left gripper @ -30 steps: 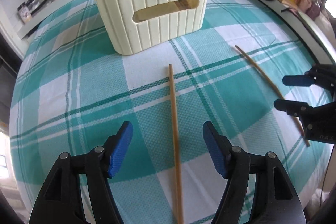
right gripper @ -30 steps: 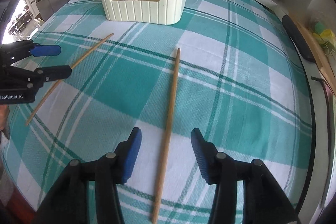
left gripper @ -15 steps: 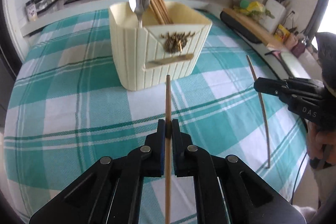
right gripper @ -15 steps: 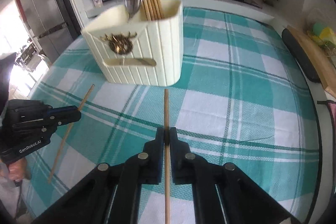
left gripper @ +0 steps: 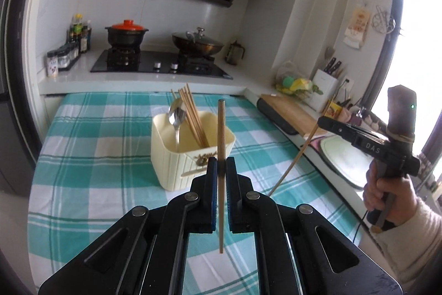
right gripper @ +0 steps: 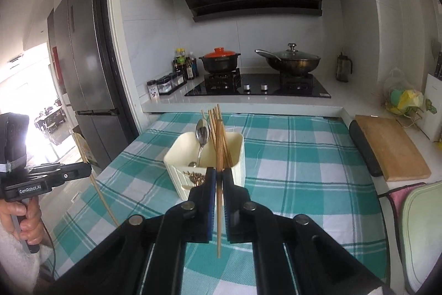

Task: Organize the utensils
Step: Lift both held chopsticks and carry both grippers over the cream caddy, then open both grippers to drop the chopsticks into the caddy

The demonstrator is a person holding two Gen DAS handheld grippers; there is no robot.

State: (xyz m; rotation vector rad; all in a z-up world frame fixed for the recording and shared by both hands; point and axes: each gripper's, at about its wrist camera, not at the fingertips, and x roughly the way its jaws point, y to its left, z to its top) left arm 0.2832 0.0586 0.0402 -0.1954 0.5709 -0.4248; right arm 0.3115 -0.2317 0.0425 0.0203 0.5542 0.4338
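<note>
- My left gripper (left gripper: 221, 167), open a second ago, is now gripping its chopstick (left gripper: 220, 129) and holding it off the tablecloth.
- My right gripper (right gripper: 218, 179) is likewise clamping its own chopstick (right gripper: 219, 201), lifting it clear, both raised above the utensil holder (right gripper: 232, 156).

The left tongs (left gripper: 221, 170) are squeezed tight on a chopstick (left gripper: 221, 129). The right tongs (right gripper: 218, 179) pinch another chopstick (right gripper: 219, 212) too. Both are held up in the air, side by side.
</note>
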